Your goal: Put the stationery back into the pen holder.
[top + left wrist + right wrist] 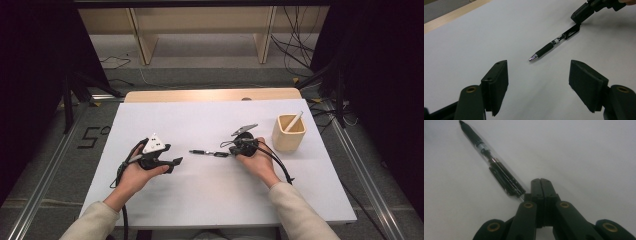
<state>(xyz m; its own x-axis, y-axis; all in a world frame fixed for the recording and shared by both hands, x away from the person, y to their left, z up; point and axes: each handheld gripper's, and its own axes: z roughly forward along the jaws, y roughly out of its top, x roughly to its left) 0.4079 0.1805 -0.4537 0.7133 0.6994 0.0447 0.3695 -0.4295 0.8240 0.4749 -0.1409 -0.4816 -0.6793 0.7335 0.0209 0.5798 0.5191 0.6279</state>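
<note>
**Closing in on a pen at mid-table**

Resting nearest the person, the left claw (172, 163) sits in the left hand (134, 172) with its two black jaws spread wide apart and nothing between them; in the left gripper view the pads (496, 82) frame bare white table (210, 200).

Just beyond, near the table's middle, lies the slim black retractable pen with a clear barrel section and silver tip (205, 152). It lies flat on the white surface, tip pointing toward the left claw. The right claw (226, 153), held in the right hand (257, 160), has its jaws pressed together; in the right gripper view they meet just beside the pen's clip end (509, 186), touching or nearly touching it rather than clamped around it.

The pen looks light, stiff and smooth, so it would likely roll or skid under a sideways nudge. The ribbed black grip sleeve (544, 49) seems the surest place to take hold, across the barrel.

Farther right stands a pale wooden square pen holder (288, 136) with a white stick-like item (294, 121) leaning inside. On the floor left of the table, marks reading roughly "5°" (93, 136) can be made out. No brand is legible on the pen.
</note>
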